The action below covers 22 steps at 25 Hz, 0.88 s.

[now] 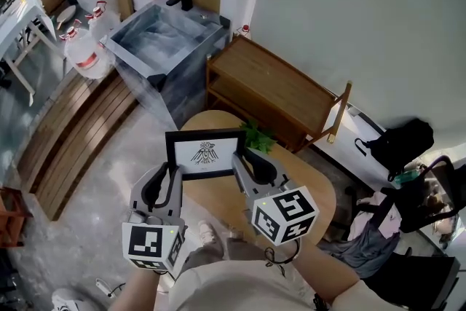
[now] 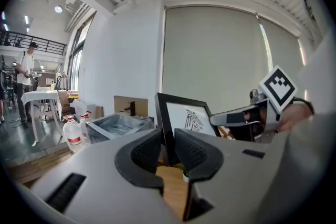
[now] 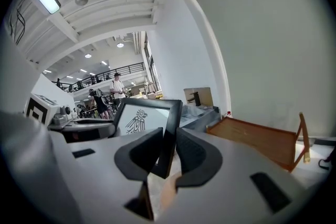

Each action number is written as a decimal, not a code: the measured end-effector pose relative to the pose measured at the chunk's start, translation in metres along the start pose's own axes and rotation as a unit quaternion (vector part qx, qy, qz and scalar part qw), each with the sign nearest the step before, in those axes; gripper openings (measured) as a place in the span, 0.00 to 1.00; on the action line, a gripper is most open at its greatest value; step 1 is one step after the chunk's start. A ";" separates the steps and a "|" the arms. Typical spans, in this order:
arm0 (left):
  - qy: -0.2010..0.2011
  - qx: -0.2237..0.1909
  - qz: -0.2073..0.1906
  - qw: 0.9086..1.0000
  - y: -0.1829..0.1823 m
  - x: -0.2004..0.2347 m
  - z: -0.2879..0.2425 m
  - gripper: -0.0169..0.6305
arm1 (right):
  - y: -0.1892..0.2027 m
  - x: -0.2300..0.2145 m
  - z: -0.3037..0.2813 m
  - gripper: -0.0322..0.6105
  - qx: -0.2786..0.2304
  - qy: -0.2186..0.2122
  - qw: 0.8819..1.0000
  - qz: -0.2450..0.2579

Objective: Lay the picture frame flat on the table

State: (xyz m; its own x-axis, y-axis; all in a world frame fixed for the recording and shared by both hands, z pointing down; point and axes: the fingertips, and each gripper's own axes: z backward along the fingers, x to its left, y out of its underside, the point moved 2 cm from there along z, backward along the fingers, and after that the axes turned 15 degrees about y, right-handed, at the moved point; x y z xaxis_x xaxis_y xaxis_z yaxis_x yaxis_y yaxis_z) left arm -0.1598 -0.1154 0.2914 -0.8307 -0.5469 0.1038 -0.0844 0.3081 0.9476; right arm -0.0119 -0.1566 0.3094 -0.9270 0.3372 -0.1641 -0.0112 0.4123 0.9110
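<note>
A black picture frame with a bird drawing on white stands upright, facing me, over the near edge of a round wooden table. My left gripper is shut on the frame's left edge, and my right gripper is shut on its right edge. In the left gripper view the frame rises from between the jaws, with the right gripper beyond it. In the right gripper view the frame's edge sits between the jaws. Its bottom edge is hidden behind the grippers.
A small green plant sits on the table just behind the frame. A low wooden bench and a grey stone basin stand beyond. Water bottles and wooden slats lie left; a black bag is right.
</note>
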 end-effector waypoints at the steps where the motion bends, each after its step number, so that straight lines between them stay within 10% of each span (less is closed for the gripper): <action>1: 0.001 0.003 0.001 1.000 0.002 0.004 -0.006 0.14 | 0.001 -0.003 -0.006 0.15 0.003 0.002 1.000 0.000; 22: 0.010 0.077 0.091 0.993 0.144 0.079 -0.136 0.14 | 0.121 -0.062 -0.155 0.14 0.110 0.045 0.993 -0.010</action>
State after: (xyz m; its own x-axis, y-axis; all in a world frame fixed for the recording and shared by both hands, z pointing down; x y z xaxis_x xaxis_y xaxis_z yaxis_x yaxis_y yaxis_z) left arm -0.1623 -0.2199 0.4775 -0.8289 -0.4867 0.2759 -0.0185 0.5168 0.8559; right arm -0.0145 -0.2591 0.4882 -0.9573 0.2538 -0.1383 0.0424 0.5966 0.8014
